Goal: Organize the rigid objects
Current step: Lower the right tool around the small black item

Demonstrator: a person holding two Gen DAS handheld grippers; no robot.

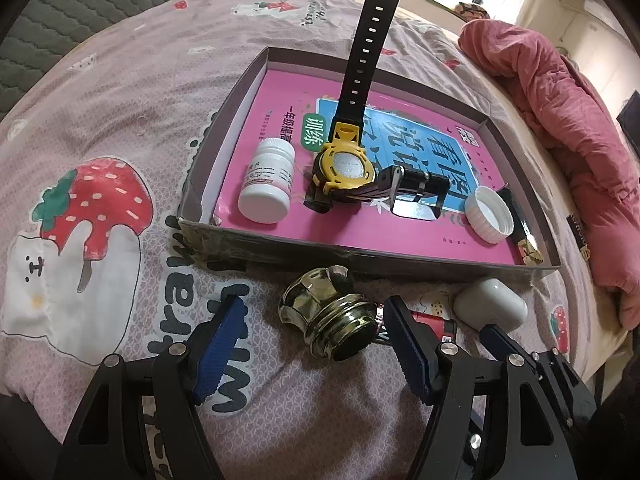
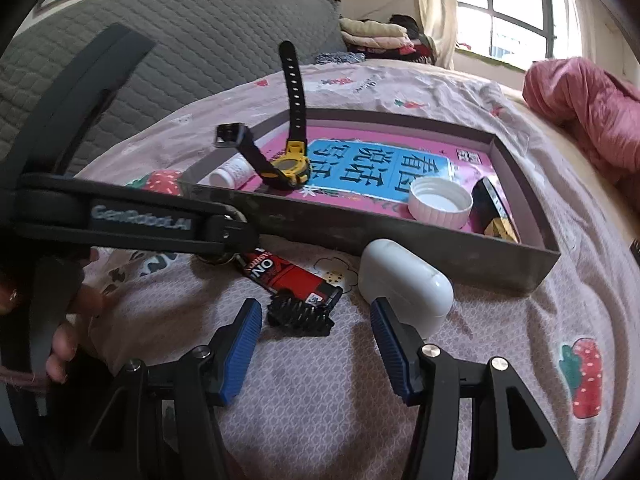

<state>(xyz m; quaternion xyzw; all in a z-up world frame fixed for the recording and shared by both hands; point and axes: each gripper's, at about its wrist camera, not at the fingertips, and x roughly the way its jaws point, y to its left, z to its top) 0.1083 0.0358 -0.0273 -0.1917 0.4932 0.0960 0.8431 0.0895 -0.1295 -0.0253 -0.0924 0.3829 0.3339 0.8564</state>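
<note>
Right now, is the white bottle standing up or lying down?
Lying down. The white bottle rests on its side on the pink book inside the box.

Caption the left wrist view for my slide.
Open left gripper straddles a shiny metal knob on the bedspread, before a tray holding watch, pill bottle and cap.

A strawberry-print bedsheet (image 1: 120,128), a rumpled pink quilt (image 1: 560,120) and a bright window (image 2: 508,12).

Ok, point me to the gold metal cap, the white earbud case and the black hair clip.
gold metal cap (image 1: 332,316), left wrist view, its ribbed side.
white earbud case (image 2: 404,276), right wrist view, its top face.
black hair clip (image 2: 300,316), right wrist view, its teeth.
</note>
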